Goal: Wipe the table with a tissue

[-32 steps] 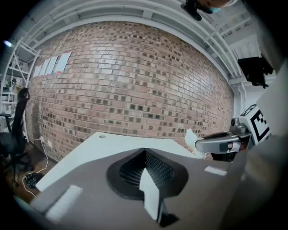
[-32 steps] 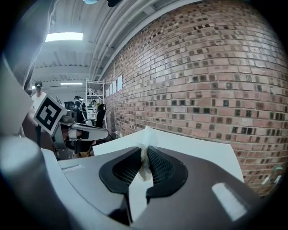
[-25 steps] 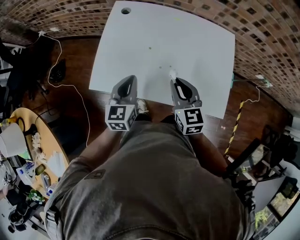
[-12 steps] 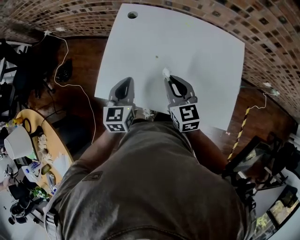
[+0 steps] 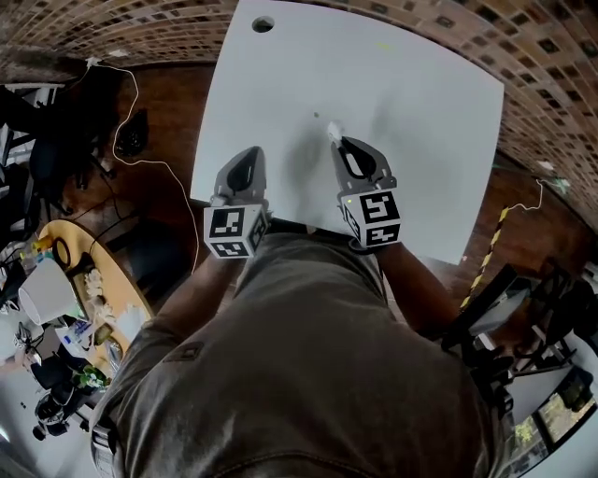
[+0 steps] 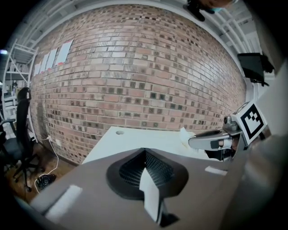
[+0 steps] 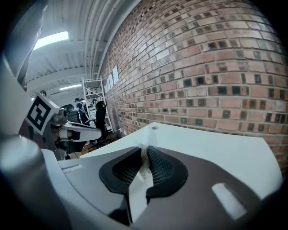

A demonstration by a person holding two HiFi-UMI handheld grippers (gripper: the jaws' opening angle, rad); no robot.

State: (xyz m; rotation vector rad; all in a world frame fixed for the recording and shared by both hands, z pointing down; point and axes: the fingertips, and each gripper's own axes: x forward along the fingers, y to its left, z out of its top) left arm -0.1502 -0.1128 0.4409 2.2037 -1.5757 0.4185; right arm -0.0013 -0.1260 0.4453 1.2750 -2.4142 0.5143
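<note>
Judging by the tissue pinched in one tool, the step in hand was the wipe itself, or its very start. Nearest the person, the left gripper [image 5: 249, 154] hung over the table's near edge, its jaws pressed together with nothing between them. Just beside it, the right gripper [image 5: 337, 142] had its jaws closed on the tissue [image 5: 332, 130], a small white tuft poking out past the tips. Whether that tuft touched the table [image 5: 430, 103] could not be told. A little beyond lay a small dark speck [image 5: 316, 115], a likely target. The next move would call for pressing the tuft down and sweeping it across without losing the pinch. No container showed on the tabletop, only a round hole [image 5: 263, 24] near the far corner, with the brick wall [image 6: 135, 81] behind.
</note>
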